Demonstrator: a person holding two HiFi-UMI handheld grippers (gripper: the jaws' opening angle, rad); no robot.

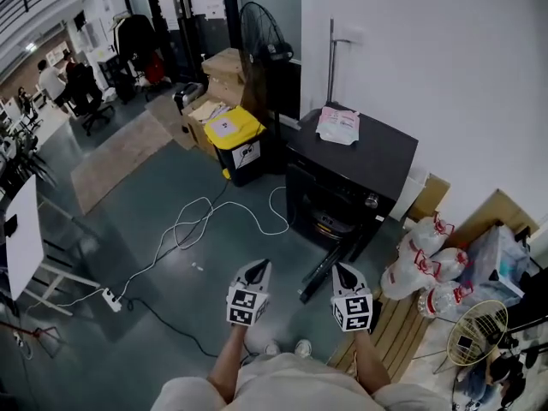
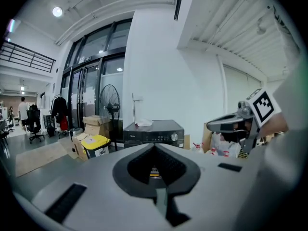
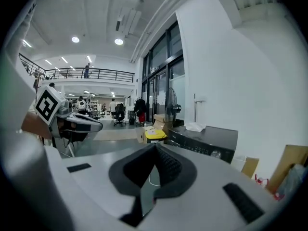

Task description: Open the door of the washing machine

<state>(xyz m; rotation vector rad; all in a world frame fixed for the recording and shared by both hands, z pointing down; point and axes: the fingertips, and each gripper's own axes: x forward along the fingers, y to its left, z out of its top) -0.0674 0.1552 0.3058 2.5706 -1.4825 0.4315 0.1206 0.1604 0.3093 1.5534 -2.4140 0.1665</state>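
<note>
The black washing machine [image 1: 360, 165] stands against the white wall, with a white packet [image 1: 338, 125] on its top. Its front faces me and the drum opening [image 1: 330, 217] shows. The dark door [image 1: 325, 272] hangs swung out toward the floor in front of it. Both grippers are held up side by side, short of the machine and touching nothing. The left gripper [image 1: 259, 266] is shut and empty. The right gripper [image 1: 342, 269] also has its tips together with nothing between them. The machine [image 2: 154, 131] shows beyond the left gripper [image 2: 155, 146], and to the right [image 3: 207, 141] of the right gripper [image 3: 155, 146].
A yellow-lidded bin [image 1: 235, 144], a standing fan [image 1: 261, 45] and cardboard boxes [image 1: 224, 67] stand left of the machine. A white cable [image 1: 197, 221] runs over the floor to a power strip [image 1: 111, 298]. Bags of bottles [image 1: 424, 264] lie at the right. A white table [image 1: 21, 229] is at far left.
</note>
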